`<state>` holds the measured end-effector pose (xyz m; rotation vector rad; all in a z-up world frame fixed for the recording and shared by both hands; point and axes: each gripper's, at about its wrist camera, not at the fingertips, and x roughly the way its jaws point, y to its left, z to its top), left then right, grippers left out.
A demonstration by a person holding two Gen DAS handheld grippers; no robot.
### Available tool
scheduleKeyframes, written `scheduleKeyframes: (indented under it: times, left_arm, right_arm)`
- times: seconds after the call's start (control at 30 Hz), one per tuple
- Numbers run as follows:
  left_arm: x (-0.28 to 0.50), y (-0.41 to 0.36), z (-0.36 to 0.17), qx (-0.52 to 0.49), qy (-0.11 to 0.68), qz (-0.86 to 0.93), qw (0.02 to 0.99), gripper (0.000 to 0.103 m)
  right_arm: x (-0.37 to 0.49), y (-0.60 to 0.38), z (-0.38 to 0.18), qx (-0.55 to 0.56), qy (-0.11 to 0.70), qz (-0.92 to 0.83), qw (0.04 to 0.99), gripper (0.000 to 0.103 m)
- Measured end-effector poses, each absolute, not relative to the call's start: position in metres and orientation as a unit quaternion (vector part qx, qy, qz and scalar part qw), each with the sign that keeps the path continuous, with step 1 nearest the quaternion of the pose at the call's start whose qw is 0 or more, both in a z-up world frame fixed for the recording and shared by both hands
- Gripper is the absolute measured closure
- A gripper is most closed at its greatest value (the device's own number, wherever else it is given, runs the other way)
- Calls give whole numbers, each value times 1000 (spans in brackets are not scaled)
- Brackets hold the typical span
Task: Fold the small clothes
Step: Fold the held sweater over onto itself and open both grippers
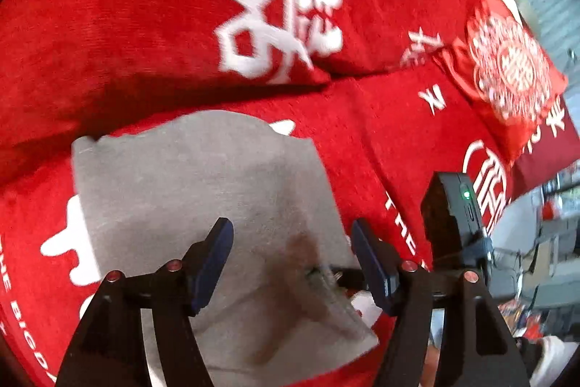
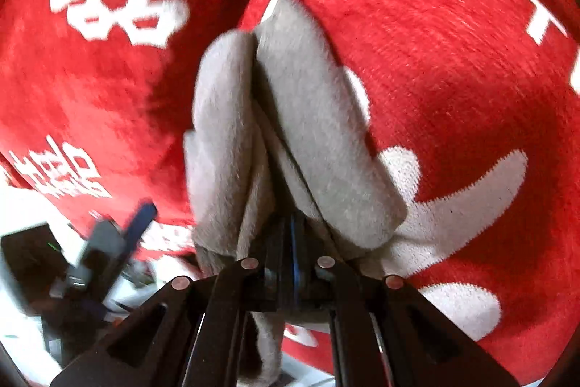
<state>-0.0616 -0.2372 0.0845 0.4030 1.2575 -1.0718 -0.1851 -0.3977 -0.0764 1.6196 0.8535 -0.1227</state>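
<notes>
A red blanket [image 1: 145,24] with white characters and letters covers the whole surface under both tools. On it, a red pillow [image 1: 507,71] lies far ahead-right of the left gripper [image 1: 291,242]. A grey cloth [image 1: 203,191], folded flat, lies directly below and ahead of the left gripper; its jaws stand wide apart, w/ nothing pinched between them. The right gripper [image 2: 293,252] has jaws nearly together, clamped on the cloth's near edge; grey folds bunch up ahead of it.
</notes>
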Motion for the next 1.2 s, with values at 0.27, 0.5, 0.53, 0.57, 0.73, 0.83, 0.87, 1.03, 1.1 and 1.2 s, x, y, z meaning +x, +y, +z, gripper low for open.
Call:
scheduleKeyframes:
  times: [0.27, 0.5, 0.53, 0.57, 0.73, 0.83, 0.87, 1.03, 1.1, 1.2]
  left_arm:
    - [-2, -163, 72, 144, 594, -363, 703, 34]
    - [11, -127, 51, 141, 622, -308, 706, 20]
    - [10, -125, 51, 143, 618, -307, 710, 9]
    - [9, -123, 53, 143, 611, -306, 716, 0]
    - [8, -126, 47, 164, 602, -290, 726, 0]
    - [12, -126, 40, 170, 608, -273, 726, 0]
    - [14, -125, 38, 167, 615, -271, 721, 0]
    - [13, -117, 30, 149, 631, -285, 706, 0]
    - [7, -118, 24, 160, 631, -286, 703, 0]
    - [-3, -119, 5, 185, 634, -277, 697, 0]
  right_arm:
    - [-212, -412, -106, 823, 236, 18, 517, 42]
    - [-134, -399, -80, 741, 340, 34, 578, 41]
    - [-128, -399, -72, 718, 363, 34, 593, 41]
    - [-120, -398, -67, 696, 383, 33, 606, 41]
    - [-89, -390, -50, 584, 483, -10, 653, 88]
    - [-88, -388, -28, 545, 472, -15, 693, 88]
    - [-92, -387, -12, 529, 455, -10, 716, 89]
    - [-131, -413, -13, 524, 449, -51, 722, 89]
    - [-140, -421, -41, 544, 469, -81, 691, 89]
    - [-145, -424, -69, 567, 484, -81, 661, 86]
